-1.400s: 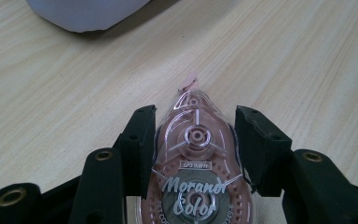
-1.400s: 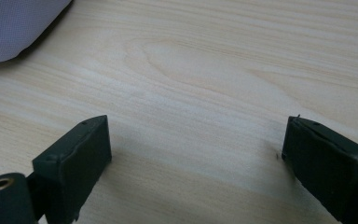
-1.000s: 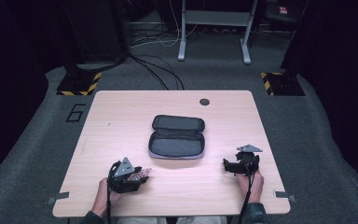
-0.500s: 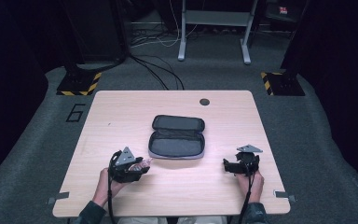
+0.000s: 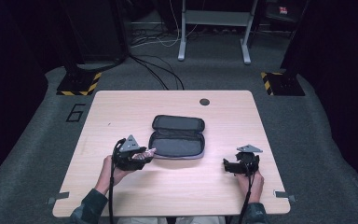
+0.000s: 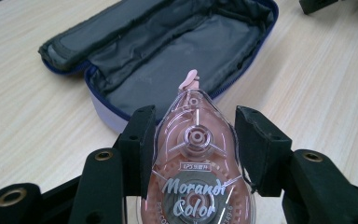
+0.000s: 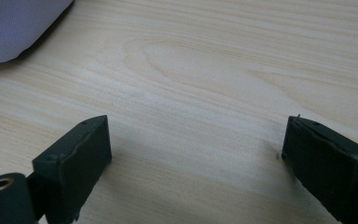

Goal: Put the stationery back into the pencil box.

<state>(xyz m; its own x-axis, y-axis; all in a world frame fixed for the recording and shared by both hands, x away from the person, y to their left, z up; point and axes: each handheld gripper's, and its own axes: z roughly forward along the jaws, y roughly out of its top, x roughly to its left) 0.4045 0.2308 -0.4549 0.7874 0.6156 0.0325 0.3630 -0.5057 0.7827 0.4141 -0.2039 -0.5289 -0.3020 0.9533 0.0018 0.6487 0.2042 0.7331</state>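
Observation:
A pink see-through correction tape dispenser [image 6: 196,158], printed "Morandi Color", sits between the jaws of my left gripper [image 6: 193,140], which is shut on its sides. Its tip points at an open dark zip case [image 6: 177,60] just ahead. In the high view the left gripper [image 5: 142,155] hangs at the case's [image 5: 177,137] near left corner, a little above the table, with the dispenser [image 5: 150,151] sticking out toward the case. My right gripper [image 5: 227,164] rests low at the right, jaws pointing left. They stand wide open [image 7: 196,140] over bare wood.
The wooden table [image 5: 121,107] has a round dark grommet [image 5: 204,101] near its far edge. A grey corner of the case [image 7: 14,28] lies ahead and to the left of the right gripper. Cables and stand feet with yellow-black stripes [image 5: 79,86] lie on the floor beyond.
My left gripper has risen and moved forward and right with the dispenser, from the near left of the table to the case's corner. The right gripper has kept still.

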